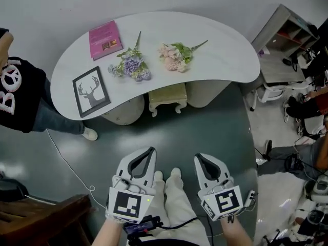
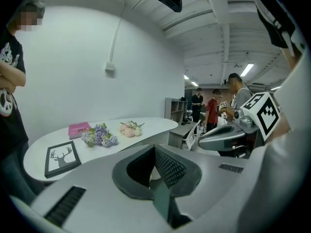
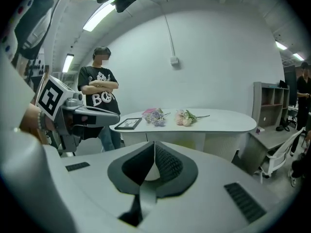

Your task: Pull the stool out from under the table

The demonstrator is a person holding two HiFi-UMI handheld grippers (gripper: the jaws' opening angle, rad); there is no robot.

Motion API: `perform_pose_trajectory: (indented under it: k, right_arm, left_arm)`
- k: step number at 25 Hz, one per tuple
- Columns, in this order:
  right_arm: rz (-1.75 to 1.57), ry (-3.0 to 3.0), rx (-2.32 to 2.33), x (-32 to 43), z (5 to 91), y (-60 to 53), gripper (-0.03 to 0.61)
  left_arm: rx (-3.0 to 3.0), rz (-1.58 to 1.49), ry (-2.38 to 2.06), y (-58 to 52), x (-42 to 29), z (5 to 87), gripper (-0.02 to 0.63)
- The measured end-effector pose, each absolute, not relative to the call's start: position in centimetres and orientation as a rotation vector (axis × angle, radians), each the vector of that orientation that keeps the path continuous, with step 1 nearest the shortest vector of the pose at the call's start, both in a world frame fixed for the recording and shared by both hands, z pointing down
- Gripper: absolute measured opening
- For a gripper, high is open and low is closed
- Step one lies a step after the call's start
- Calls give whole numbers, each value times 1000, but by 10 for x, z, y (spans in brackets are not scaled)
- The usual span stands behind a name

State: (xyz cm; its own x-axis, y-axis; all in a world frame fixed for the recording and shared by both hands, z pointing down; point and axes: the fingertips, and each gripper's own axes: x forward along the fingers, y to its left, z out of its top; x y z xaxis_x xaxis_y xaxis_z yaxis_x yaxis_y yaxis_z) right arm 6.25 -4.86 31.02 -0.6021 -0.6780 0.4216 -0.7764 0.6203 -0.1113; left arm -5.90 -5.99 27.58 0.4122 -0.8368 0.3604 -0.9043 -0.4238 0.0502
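Both grippers are pressed shut with nothing between the jaws. I see the left gripper (image 1: 147, 152) and right gripper (image 1: 201, 159) side by side, well apart from the cream padded stool with carved legs (image 1: 167, 97), which sits tucked under the white kidney-shaped table (image 1: 220, 60). I make out that stool only from the head view. The right gripper view adds a bystander in a black printed T-shirt (image 3: 99, 89), arms folded, beside the table.

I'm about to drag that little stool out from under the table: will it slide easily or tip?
The stool looks small with a padded top, so it is probably light. Its short curved legs stand on smooth grey floor, so it should likely slide. Pulled by the top edge it might tilt; a low grip seems safer.
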Motion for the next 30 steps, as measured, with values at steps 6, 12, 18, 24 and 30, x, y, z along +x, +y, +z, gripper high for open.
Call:
perform_pose_trajectory:
  k: [6, 12, 18, 24, 30]
  right_arm:
    - [410, -2537, 1101, 65, 347, -67, 34]
    - [418, -2518, 1072, 71, 396, -92, 34]
    - [465, -2482, 1058, 75, 451, -124, 35]
    - [522, -2425, 1081, 79, 503, -157, 35]
    - [523, -2405, 1053, 76, 549, -185, 38]
  left_arm:
    - [2338, 404, -1538, -68, -58, 321, 17]
    - [2318, 436, -1548, -87, -56, 366, 17]
    - [2262, 437, -1540, -109, -62, 416, 18]
    - [2255, 478, -1527, -137, -67, 469, 21]
    - [2230, 465, -1519, -171, -70, 513, 101]
